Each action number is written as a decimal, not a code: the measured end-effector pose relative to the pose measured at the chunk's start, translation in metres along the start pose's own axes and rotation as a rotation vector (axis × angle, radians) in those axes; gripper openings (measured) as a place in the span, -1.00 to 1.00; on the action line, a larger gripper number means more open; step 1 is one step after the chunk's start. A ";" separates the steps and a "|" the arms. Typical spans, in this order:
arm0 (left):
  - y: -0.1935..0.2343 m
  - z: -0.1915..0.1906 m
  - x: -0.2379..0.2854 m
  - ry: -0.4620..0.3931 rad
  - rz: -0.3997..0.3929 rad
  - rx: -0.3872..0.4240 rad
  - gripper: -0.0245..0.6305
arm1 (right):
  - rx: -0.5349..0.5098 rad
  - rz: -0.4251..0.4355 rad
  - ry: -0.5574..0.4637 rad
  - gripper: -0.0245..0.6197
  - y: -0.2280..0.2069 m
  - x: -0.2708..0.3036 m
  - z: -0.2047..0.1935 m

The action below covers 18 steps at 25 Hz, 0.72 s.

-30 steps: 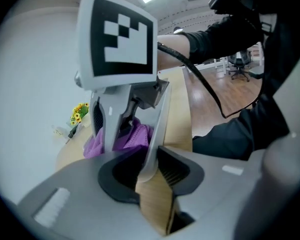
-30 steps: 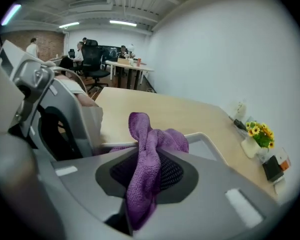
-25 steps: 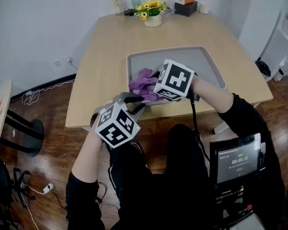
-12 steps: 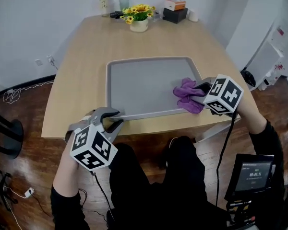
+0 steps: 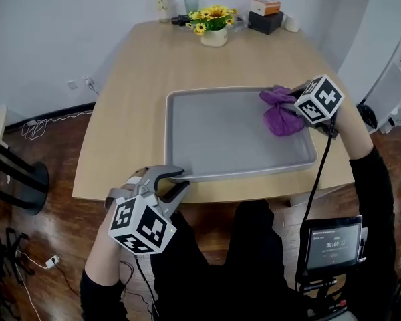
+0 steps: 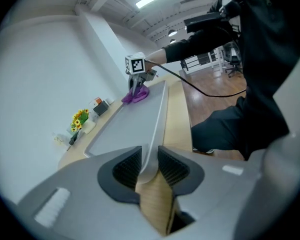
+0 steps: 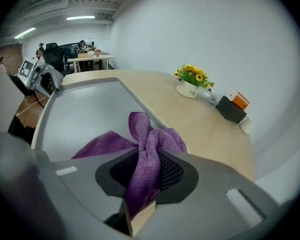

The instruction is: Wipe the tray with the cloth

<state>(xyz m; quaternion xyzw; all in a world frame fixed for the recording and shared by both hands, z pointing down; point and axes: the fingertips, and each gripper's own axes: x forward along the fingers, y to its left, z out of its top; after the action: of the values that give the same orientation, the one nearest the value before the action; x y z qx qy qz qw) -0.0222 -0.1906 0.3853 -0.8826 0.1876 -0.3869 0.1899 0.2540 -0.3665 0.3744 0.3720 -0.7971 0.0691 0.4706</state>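
Tray, grey, on wooden table: near-left corner rim clamped between left gripper jaws. Cloth, purple, at tray's far-right corner, pinched in right gripper. Flower pot and black box at table's far edge, well apart from tray.

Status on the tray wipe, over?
Left gripper shut on tray near rim. Right gripper shut on purple cloth, tray's far right corner. Nothing else in tray.
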 end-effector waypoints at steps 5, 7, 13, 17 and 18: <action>0.003 -0.005 0.004 0.008 0.002 -0.014 -0.67 | 0.057 -0.021 -0.010 -0.68 -0.027 0.020 0.016; 0.003 -0.007 0.010 0.018 -0.008 -0.022 -0.67 | 0.061 -0.048 -0.020 -0.69 -0.026 0.023 0.013; -0.001 -0.009 0.006 0.017 0.004 -0.012 -0.67 | -0.032 -0.025 -0.026 -0.69 0.049 -0.013 -0.008; -0.003 -0.007 0.003 0.004 -0.004 0.001 -0.67 | -0.110 0.033 -0.029 -0.69 0.110 -0.043 -0.028; -0.002 -0.007 0.000 0.001 -0.011 0.002 -0.67 | -0.122 0.044 -0.027 -0.69 0.121 -0.050 -0.031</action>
<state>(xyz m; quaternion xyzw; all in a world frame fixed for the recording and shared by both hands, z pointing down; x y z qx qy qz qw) -0.0266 -0.1901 0.3905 -0.8832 0.1825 -0.3885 0.1889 0.2097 -0.2399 0.3803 0.3259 -0.8140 0.0257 0.4801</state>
